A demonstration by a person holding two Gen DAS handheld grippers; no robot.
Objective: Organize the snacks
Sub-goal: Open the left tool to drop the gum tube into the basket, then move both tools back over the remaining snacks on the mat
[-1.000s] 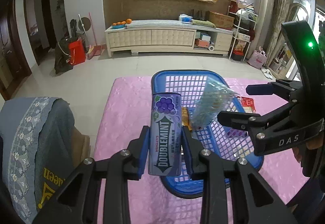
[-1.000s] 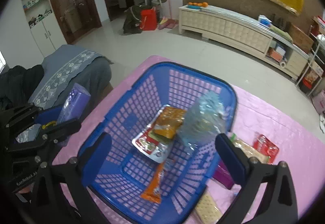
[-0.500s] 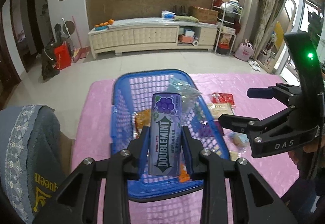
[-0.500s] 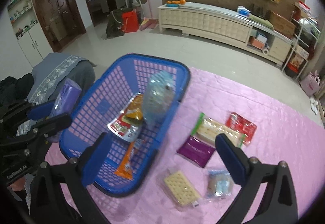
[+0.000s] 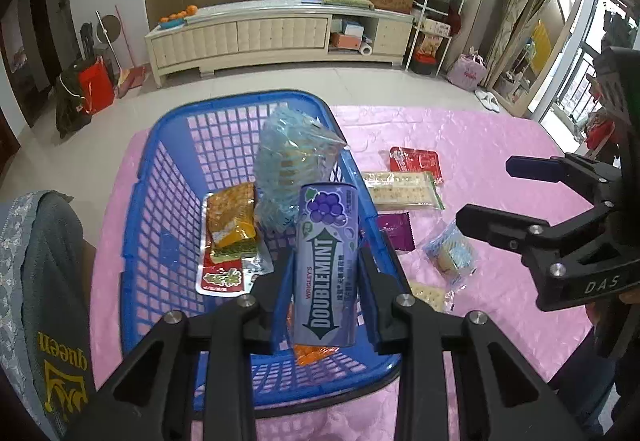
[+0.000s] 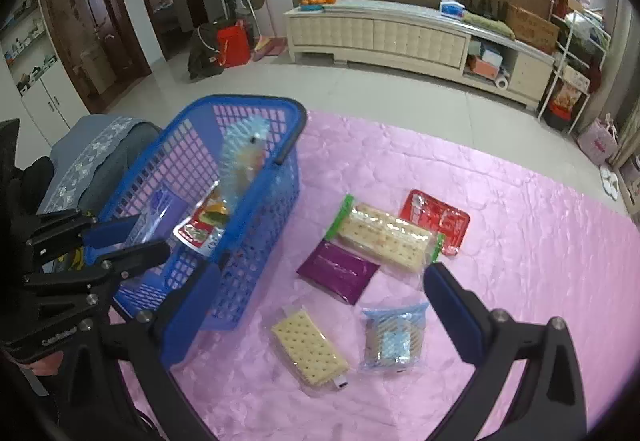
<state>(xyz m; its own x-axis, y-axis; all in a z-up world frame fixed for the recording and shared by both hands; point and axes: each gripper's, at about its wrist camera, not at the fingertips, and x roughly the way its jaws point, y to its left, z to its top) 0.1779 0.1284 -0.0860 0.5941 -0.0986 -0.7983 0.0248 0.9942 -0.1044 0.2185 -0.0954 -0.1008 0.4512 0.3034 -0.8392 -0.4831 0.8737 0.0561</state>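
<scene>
My left gripper (image 5: 325,273) is shut on a purple Doublemint gum tin (image 5: 326,265) and holds it upright above the near right part of the blue basket (image 5: 160,145). The basket holds a clear blue bag (image 5: 292,169), an orange packet (image 5: 232,213) and other wrappers. My right gripper (image 6: 320,305) is open and empty above loose snacks on the pink cloth: a cracker pack (image 6: 308,347), a blue-wrapped biscuit (image 6: 394,337), a purple sachet (image 6: 338,273), a long cracker pack (image 6: 386,237) and a red packet (image 6: 438,219). It also shows in the left wrist view (image 5: 516,193).
A pink cloth (image 6: 520,241) covers the table. A grey cushioned chair (image 5: 40,281) stands left of the basket. A cream cabinet (image 5: 276,37) stands across the tiled floor, with shelves (image 5: 432,25) at its right.
My left gripper has carried the gum tin rightward over the basket. My right gripper has swung right, off the basket and over the loose snacks on the cloth.
</scene>
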